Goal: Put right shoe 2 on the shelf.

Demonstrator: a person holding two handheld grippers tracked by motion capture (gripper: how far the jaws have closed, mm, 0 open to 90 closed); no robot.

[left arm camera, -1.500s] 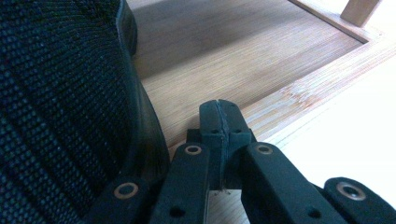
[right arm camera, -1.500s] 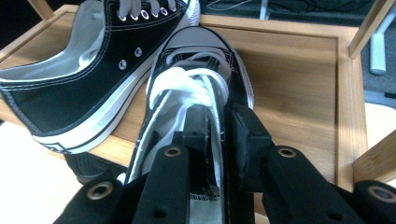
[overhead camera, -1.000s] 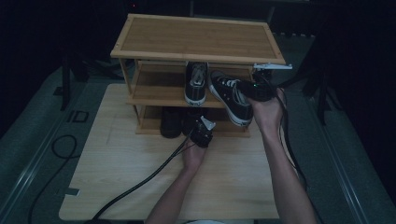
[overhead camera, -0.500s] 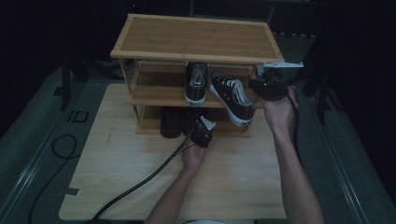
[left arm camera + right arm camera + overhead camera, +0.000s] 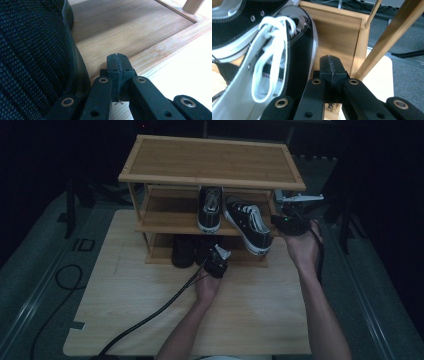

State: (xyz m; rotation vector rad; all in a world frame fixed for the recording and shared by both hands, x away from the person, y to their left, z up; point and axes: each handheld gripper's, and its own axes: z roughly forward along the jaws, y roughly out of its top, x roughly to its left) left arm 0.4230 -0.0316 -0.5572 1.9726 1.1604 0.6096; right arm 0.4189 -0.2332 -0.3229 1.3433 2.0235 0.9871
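A wooden shoe rack stands on the table. Its middle shelf carries one black sneaker set straight and a second black sneaker lying askew with its toe over the front edge. My right gripper is beside that sneaker at the rack's right end. Its jaws have just been closing and are now shut with nothing between them. My left gripper is shut and empty at the bottom shelf, right next to a black mesh shoe.
The rack's right post rises close beside my right gripper. A black cable trails from the left gripper across the wooden tabletop. Dark floor surrounds the table.
My right hand has shifted slightly to the right, off the askew sneaker's heel, and its jaws have closed. The sneaker stays on the shelf. The left hand has not moved.
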